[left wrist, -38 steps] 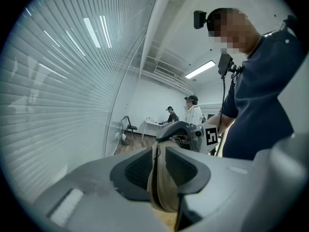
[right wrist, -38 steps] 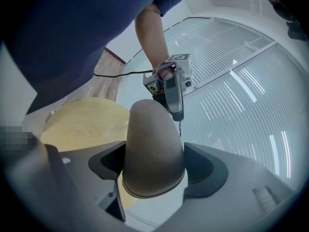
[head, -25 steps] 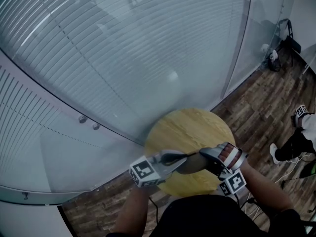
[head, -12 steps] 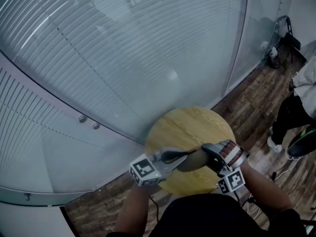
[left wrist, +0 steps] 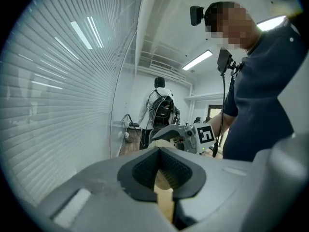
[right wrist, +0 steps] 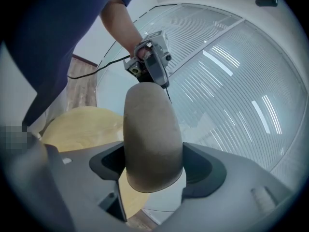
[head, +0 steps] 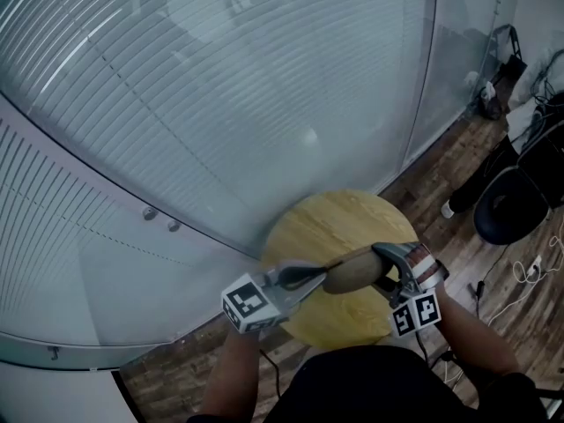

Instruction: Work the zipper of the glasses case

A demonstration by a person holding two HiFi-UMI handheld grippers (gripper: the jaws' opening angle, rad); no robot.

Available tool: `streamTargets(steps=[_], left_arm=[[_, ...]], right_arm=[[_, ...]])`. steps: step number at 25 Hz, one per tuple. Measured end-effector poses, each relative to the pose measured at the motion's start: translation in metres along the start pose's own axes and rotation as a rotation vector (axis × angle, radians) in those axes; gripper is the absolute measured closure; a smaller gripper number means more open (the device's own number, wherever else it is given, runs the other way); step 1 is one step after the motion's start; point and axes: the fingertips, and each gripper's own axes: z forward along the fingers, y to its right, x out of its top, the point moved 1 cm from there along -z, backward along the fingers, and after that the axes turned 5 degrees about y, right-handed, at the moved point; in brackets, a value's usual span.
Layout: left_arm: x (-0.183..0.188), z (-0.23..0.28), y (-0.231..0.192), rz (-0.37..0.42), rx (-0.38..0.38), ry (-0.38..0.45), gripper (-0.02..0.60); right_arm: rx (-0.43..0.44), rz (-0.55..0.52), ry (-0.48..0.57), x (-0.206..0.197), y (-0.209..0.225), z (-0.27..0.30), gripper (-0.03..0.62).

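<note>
Head view, and both grippers meet over the round wooden table (head: 328, 221), with the brown glasses case (head: 352, 271) held between them above the tabletop. The right gripper (head: 382, 270) has its jaws spread wide around one end of the case, pads pressing on either side. Right gripper view confirms it: the case fills the gap and points away toward the other gripper. The left gripper (head: 319, 277) comes in from the opposite side, jaws pinched fully together right at the case's far end; whether the zipper pull sits between those pads, no view shows. A slatted glass wall (head: 220, 104) curves behind the table, there is plank floor (head: 458, 179) to the right, and a person (head: 533, 82) stands over there.
</note>
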Motion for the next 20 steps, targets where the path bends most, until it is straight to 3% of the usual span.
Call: streamTargets(steps=[8,14,20], left_arm=[[0.01,-0.006,0.005,0.031,0.039,-0.002,0.575],[0.004,-0.015,0.011,0.044,0.073,-0.024,0.577],[0.013,-0.004,0.02,0.008,0.141,0.101,0.575]], right_arm=[[-0.068,0.119,0.02,-0.005,0.008,-0.011,0.24],[-0.122,0.304,0.026,-0.025,0.011,-0.017,0.24],[-0.21,0.549,0.055,-0.021,0.036,-0.016,0.238]])
